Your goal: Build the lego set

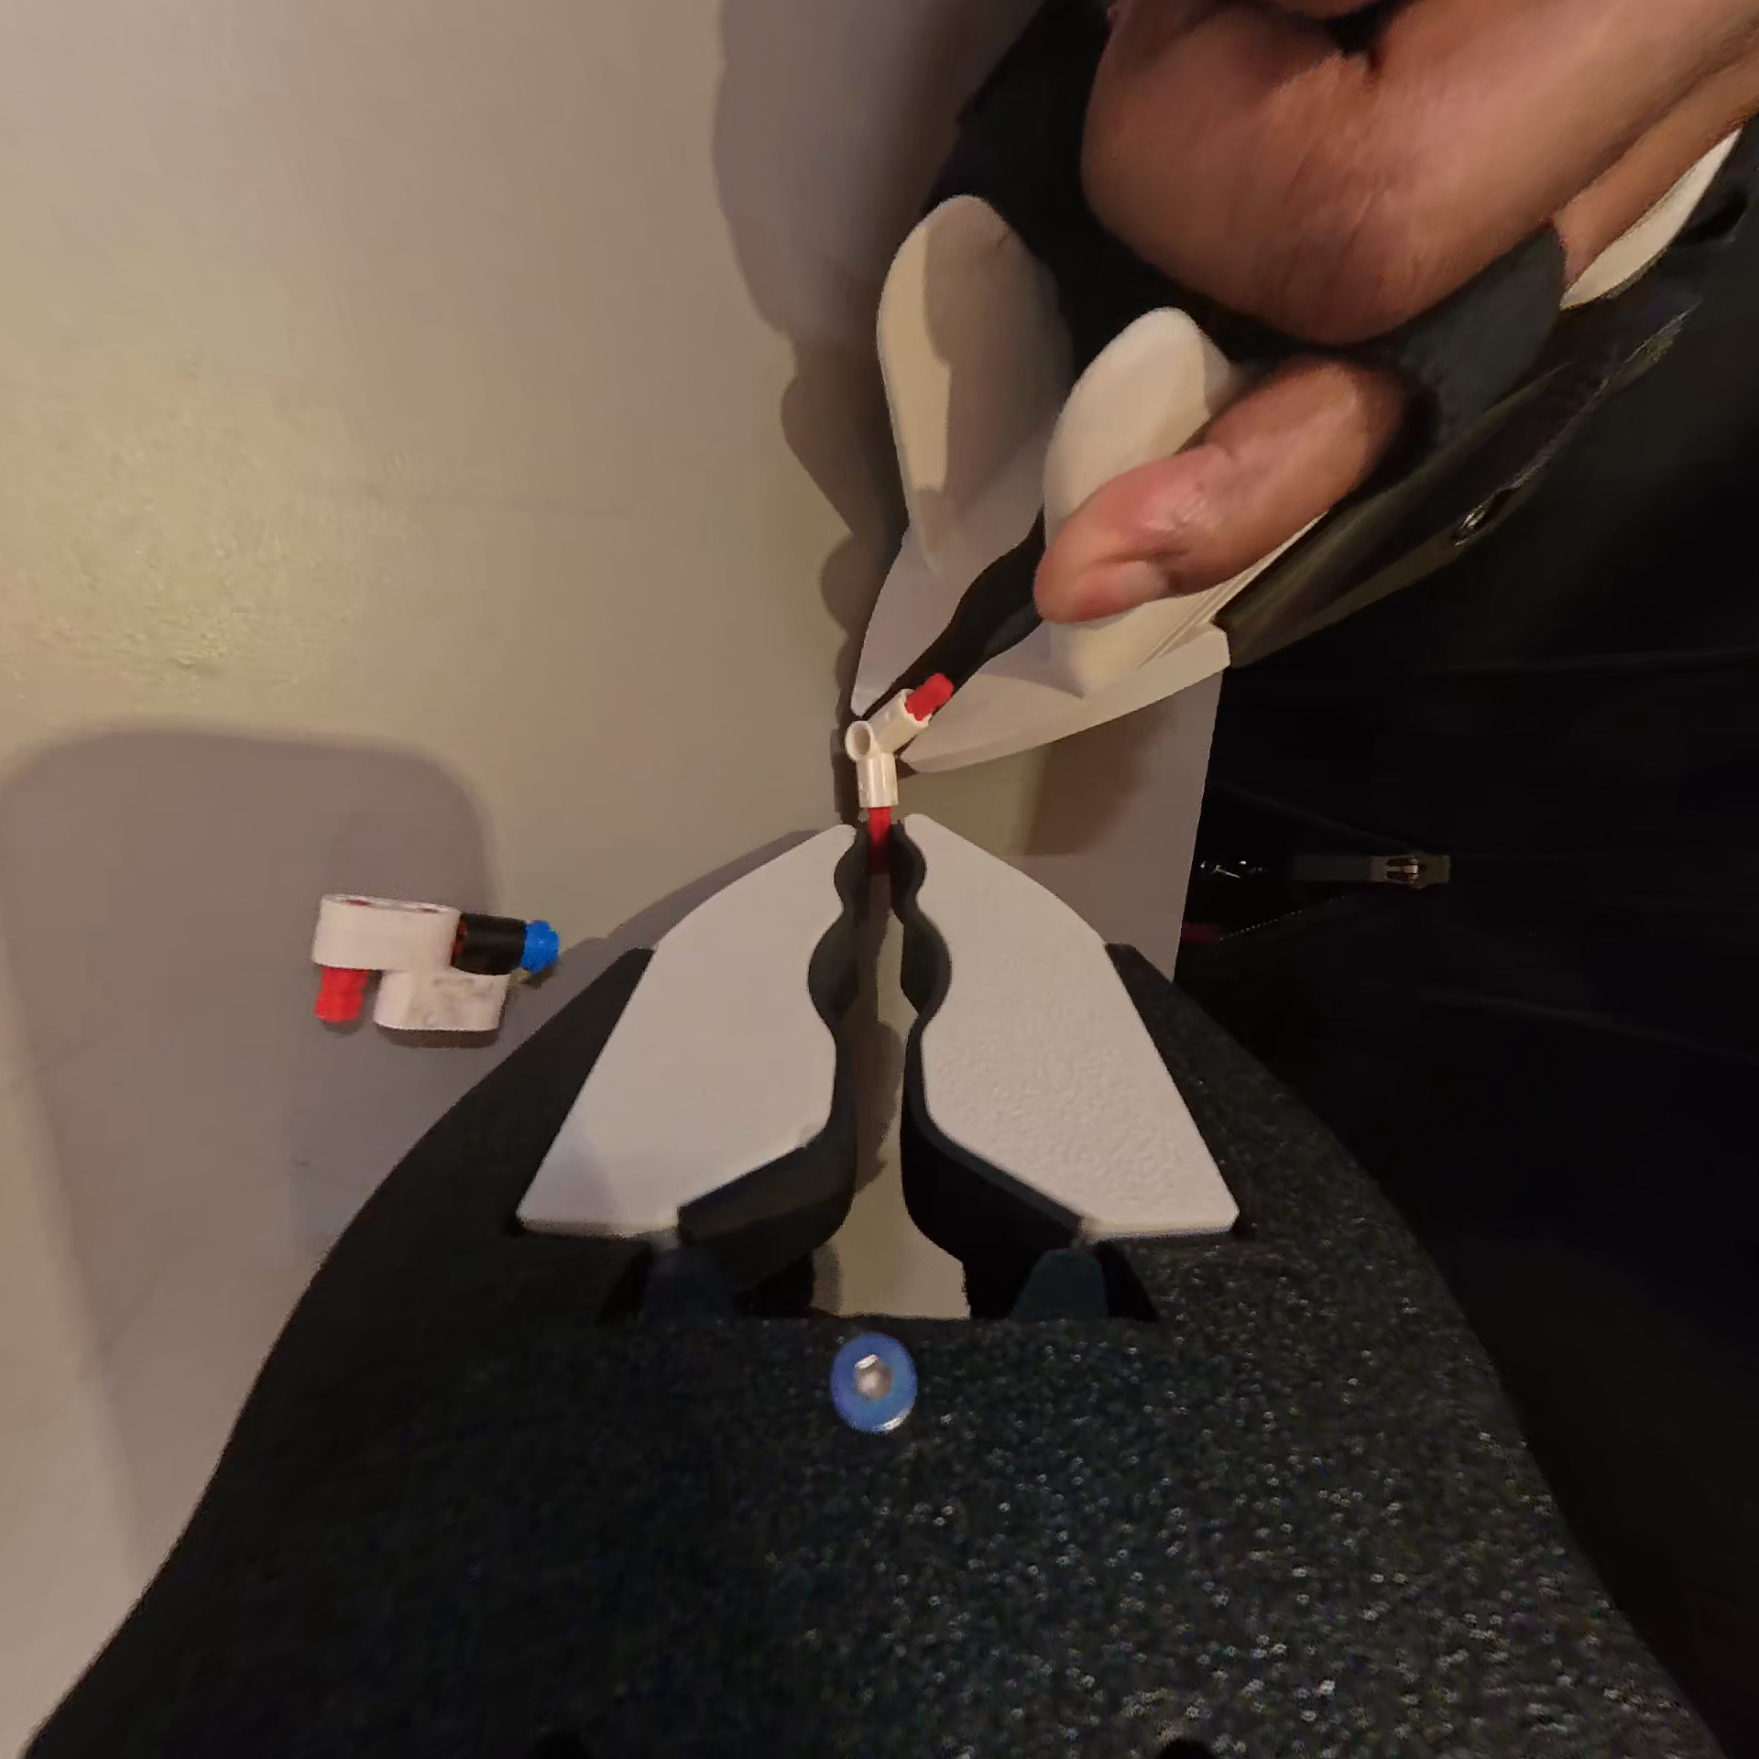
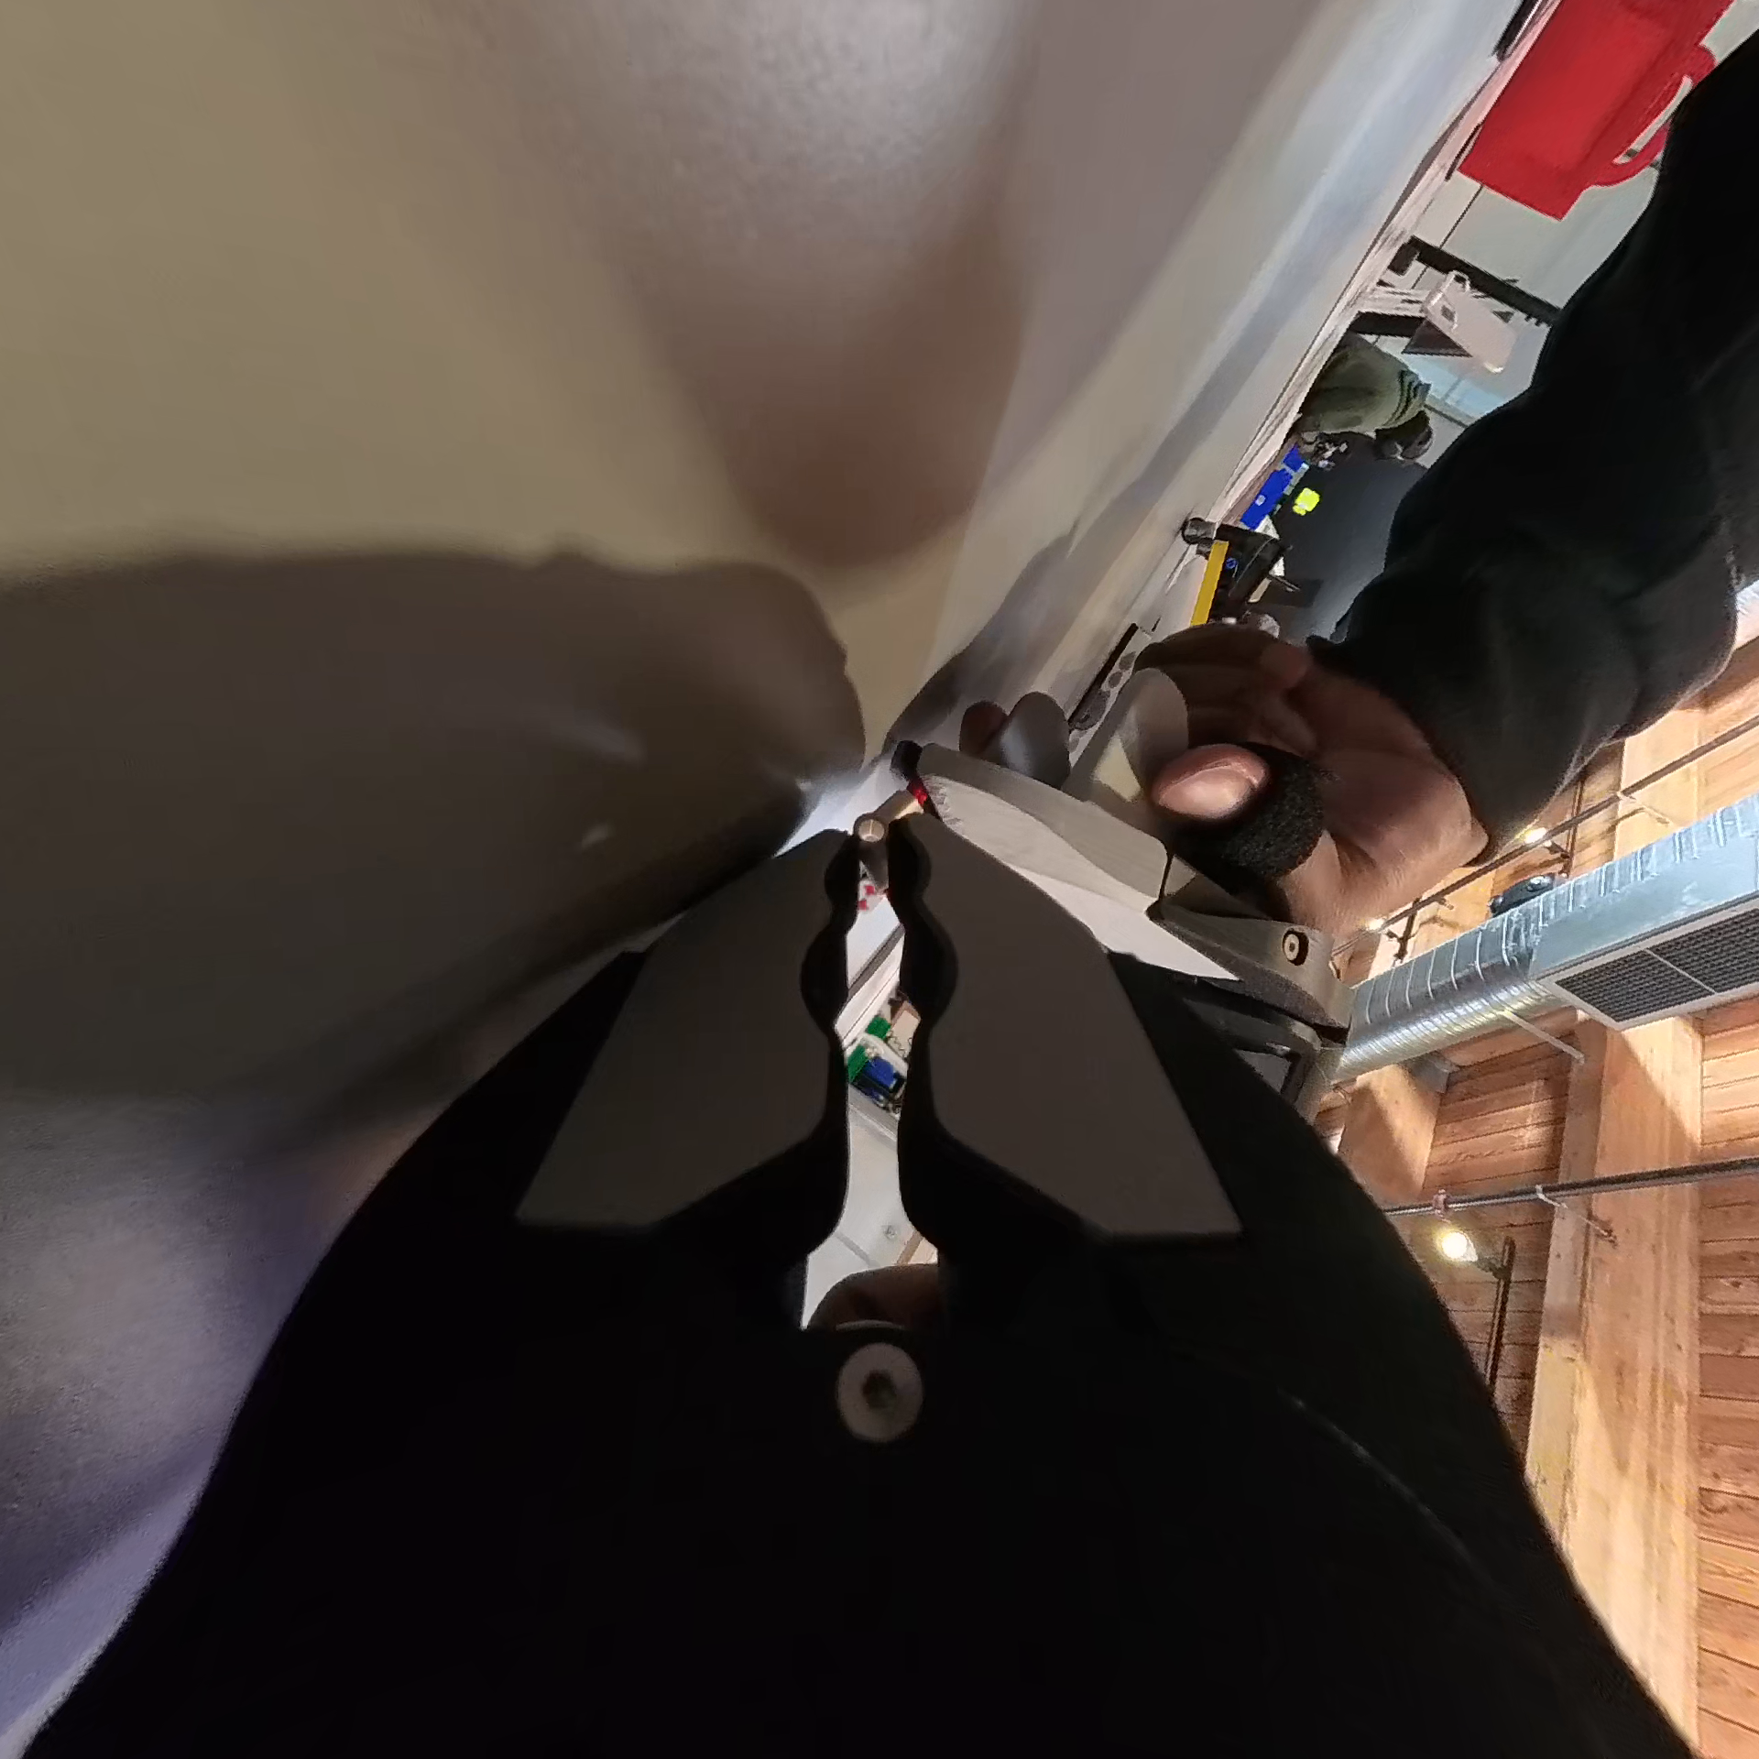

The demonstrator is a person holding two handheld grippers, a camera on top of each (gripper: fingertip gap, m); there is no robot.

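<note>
1. Left wrist view: the left gripper (image 1: 880, 838) has its two white fingers nearly together, the black pads clamped on a red pin (image 1: 880, 830) at the very tips.
2. The red pin runs up into one leg of a small white angled connector (image 1: 874, 761), which stands just above the left fingertips.
3. The connector's other leg points up and to the right. A second red pin (image 1: 928, 700) sticks out of it and passes between the tips of the right gripper (image 1: 899, 728), which comes in from the upper right with its fingers closed on that pin.
4. A hand (image 1: 1333, 286) holds the right gripper's body; its thumb lies along the white finger shell.
5. Off to the left on the pale table (image 1: 286, 476) lies a separate small assembly (image 1: 419, 971): two white beams, a red pin at the lower left, a black piece with a blue end on the right. It is well apart from both grippers.
6. Right wrist view: the right gripper (image 2: 880, 852) shows dark against the light, fingers close together with the connector (image 2: 871, 826) at the tips. The left gripper (image 2: 928, 790) enters from the right, held by a hand (image 2: 1333, 780) in a dark sleeve (image 2: 1571, 476).
7. Farther out on the right: wooden planks (image 2: 1637, 1333) and a silver duct (image 2: 1571, 933).
</note>
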